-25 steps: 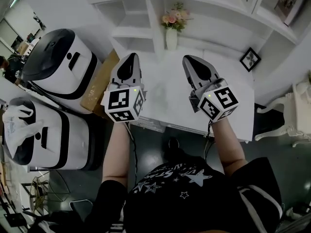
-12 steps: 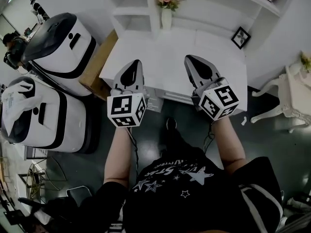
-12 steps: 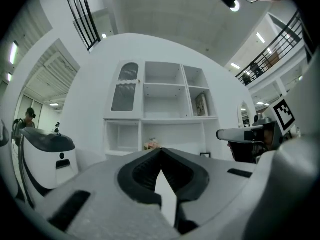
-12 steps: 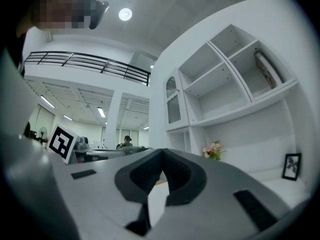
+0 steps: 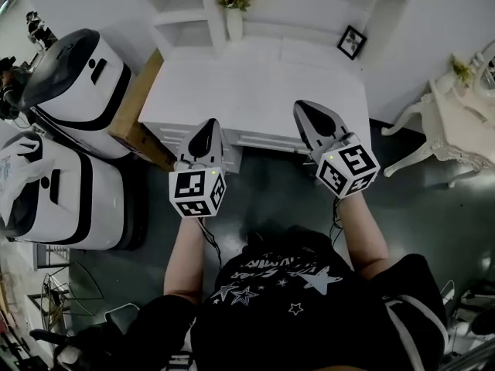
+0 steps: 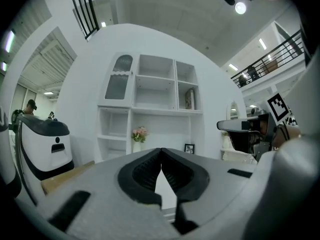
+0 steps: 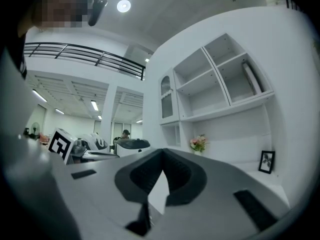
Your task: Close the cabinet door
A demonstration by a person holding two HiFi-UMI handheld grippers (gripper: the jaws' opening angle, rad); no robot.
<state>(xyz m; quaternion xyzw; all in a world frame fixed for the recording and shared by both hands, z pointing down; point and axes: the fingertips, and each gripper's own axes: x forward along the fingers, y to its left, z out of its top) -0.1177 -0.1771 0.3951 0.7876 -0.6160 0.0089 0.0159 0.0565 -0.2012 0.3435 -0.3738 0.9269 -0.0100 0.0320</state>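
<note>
The white cabinet [image 5: 255, 91] stands ahead, a low counter with open shelves above it. In the left gripper view its arched glazed door [image 6: 119, 78] at the upper left looks flush with the shelf frame; the same door [image 7: 166, 99] shows in the right gripper view. My left gripper [image 5: 207, 124] [image 6: 160, 150] is shut and empty, with its tip at the counter's front edge. My right gripper [image 5: 303, 105] [image 7: 162, 151] is also shut with nothing in it, pointing level at the counter. Neither touches the cabinet.
A vase of flowers [image 5: 234, 14] and a small picture frame [image 5: 352, 42] stand on the counter. Two white machines [image 5: 77, 76] and a brown board [image 5: 135, 110] crowd the left side. An ornate white table [image 5: 456, 122] is at the right. Dark floor [image 5: 271, 199] lies below me.
Both grippers have drawn back from over the counter to its front edge and sunk a little. The cabinet now sits farther off in the head view. Both stay shut.
</note>
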